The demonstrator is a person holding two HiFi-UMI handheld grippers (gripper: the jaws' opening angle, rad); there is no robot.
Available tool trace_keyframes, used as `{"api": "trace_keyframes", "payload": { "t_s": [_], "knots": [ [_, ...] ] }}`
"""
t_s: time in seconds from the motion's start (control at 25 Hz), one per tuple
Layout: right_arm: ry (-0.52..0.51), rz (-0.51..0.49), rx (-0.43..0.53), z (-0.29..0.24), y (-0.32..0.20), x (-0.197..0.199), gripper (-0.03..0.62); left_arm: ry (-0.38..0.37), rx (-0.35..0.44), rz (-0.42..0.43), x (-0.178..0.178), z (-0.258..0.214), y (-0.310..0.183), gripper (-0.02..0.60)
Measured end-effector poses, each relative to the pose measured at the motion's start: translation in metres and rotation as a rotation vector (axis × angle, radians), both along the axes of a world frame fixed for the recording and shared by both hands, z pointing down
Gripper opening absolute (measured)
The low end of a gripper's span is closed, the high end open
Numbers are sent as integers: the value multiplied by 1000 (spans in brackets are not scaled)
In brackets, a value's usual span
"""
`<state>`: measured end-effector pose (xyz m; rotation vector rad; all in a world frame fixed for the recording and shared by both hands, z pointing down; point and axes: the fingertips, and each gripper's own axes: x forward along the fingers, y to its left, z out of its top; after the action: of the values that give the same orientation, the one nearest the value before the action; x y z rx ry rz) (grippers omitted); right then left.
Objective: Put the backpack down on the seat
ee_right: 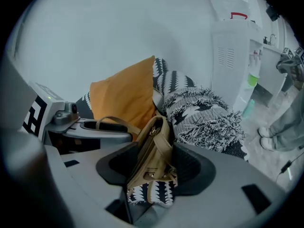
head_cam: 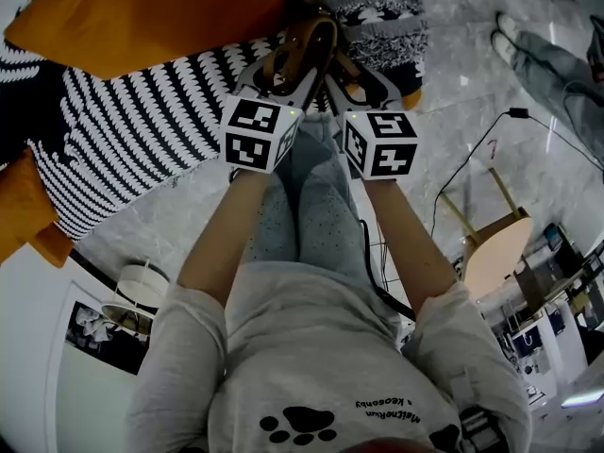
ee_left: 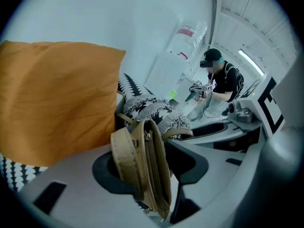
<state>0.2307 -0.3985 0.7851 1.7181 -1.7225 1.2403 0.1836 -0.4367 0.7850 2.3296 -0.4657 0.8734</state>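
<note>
Grey left fingers (ee_left: 71, 175) and right fingers (ee_right: 223, 175) parted, gripping nothing. Tan backpack (ee_left: 152, 170) loose between, apparently standing on striped seat (head_cam: 123, 149) by orange cushion (head_cam: 142, 12). Could topple forward once unsupported. Strap (ee_left: 122, 158) against left finger could snag on pull-out.

The backpack (head_cam: 304, 50) is tan with brown straps. Far left, the cushion (head_cam: 142, 8) is plain orange. The seat (head_cam: 132, 144) carries black-and-white zigzag stripes; the fringed throw (head_cam: 377, 17) at far right is grey-white with black shapes. The floor (head_cam: 453, 92) is grey marble, veined white. The trousers (head_cam: 302, 206), near, are grey with dark dots.
</note>
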Motion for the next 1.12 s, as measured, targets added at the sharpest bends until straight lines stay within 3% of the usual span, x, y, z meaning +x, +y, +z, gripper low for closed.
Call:
{"api": "trace_keyframes", "payload": {
  "t_s": [0.08, 0.2, 0.44, 0.8, 1.12],
  "knots": [
    [12, -14, -3, 0, 5, -3, 241, -6, -1, -12, -5, 1, 2, 217],
    [45, -50, -5, 1, 7, -2, 259, -51, 70, -10, -7, 2, -1, 256],
    [133, -66, 5, -13, 11, 8, 265, -102, 140, -53, -23, -9, -7, 278],
    [169, -85, 58, -48, -3, 5, 265, -65, 166, -55, -27, -47, -12, 278],
    [115, -66, 98, -97, -10, -2, 262, -48, 170, -58, -32, -95, -5, 278]
  ]
}}
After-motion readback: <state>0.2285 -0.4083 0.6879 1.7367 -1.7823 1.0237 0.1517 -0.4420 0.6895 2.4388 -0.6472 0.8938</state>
